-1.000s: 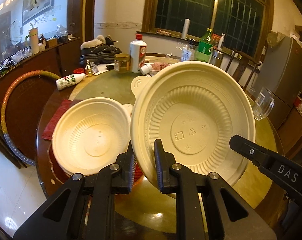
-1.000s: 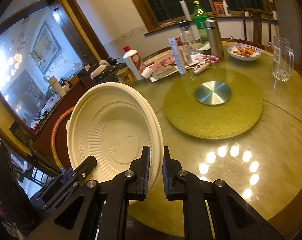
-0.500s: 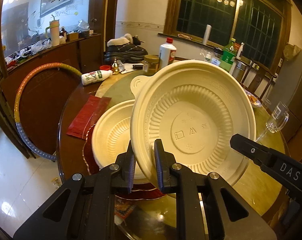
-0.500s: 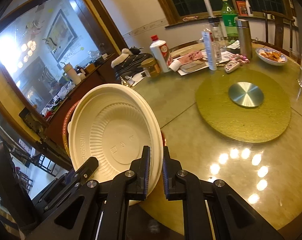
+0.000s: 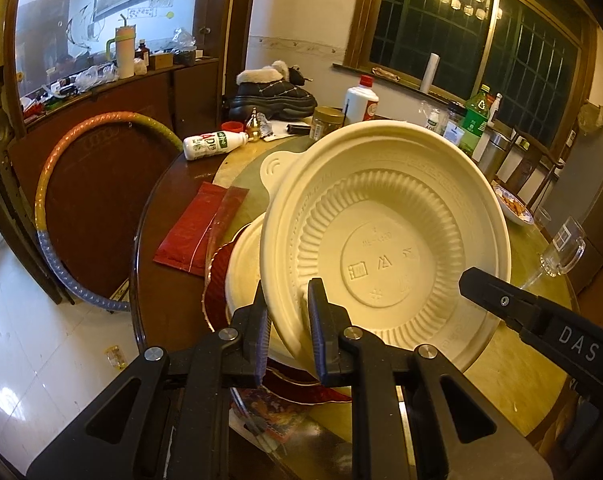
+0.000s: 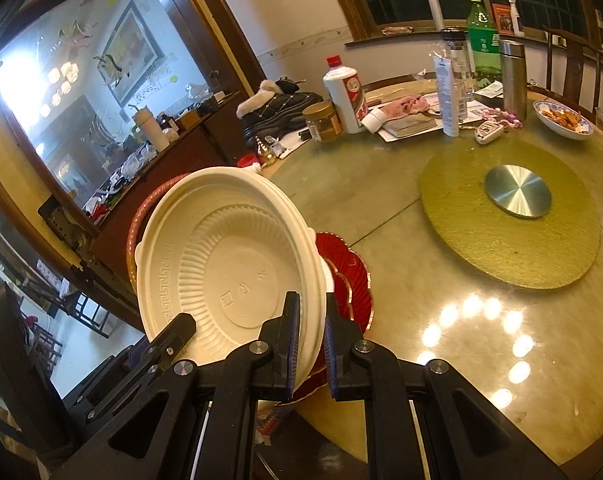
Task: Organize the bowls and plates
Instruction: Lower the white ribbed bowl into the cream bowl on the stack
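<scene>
round glossy dining table (image 6: 481,320) fills a warm-lit room, with a green-gold turntable mat (image 6: 513,236) at its middle. both claws clamp one cream ribbed plastic bowl (image 5: 385,248) by its rim and hold it tilted: left gripper (image 5: 287,324) on one edge, right gripper (image 6: 311,332) on the other. below it a second cream bowl (image 5: 241,264) rests on red scalloped plates (image 6: 351,276) near the table edge.
</scene>
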A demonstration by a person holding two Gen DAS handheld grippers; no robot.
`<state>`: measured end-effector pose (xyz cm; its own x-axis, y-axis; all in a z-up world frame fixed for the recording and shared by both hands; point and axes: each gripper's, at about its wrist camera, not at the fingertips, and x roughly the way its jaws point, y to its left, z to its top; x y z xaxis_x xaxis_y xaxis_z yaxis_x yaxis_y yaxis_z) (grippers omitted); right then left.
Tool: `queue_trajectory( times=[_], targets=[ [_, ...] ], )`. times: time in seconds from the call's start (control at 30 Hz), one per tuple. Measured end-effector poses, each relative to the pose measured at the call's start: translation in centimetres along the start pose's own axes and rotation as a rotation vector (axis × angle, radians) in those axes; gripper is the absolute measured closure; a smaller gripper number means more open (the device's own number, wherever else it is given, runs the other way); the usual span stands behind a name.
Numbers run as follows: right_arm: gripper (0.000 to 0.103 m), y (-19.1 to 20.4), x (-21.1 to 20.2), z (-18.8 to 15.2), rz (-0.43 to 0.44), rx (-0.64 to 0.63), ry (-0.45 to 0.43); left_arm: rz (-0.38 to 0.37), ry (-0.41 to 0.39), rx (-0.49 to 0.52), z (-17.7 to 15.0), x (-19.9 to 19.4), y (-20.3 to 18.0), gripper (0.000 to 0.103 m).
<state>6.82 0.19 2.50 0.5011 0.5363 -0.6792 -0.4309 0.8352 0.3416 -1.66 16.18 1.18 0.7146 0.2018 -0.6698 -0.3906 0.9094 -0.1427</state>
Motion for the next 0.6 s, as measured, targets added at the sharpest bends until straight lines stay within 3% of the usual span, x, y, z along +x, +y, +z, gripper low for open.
queue_trajectory(
  times=[0.33,0.6],
  targets=[
    [0.092,2.2,0.9,1.8,0.014,-0.032,0.019,-0.007,0.026,-0.004,2.0,0.3,1.3,0.087],
    [0.092,2.2,3.6,1.8,0.025,-0.019,0.069,0.013,0.078,-0.032,1.3,2.3,2.3,0.087]
  ],
)
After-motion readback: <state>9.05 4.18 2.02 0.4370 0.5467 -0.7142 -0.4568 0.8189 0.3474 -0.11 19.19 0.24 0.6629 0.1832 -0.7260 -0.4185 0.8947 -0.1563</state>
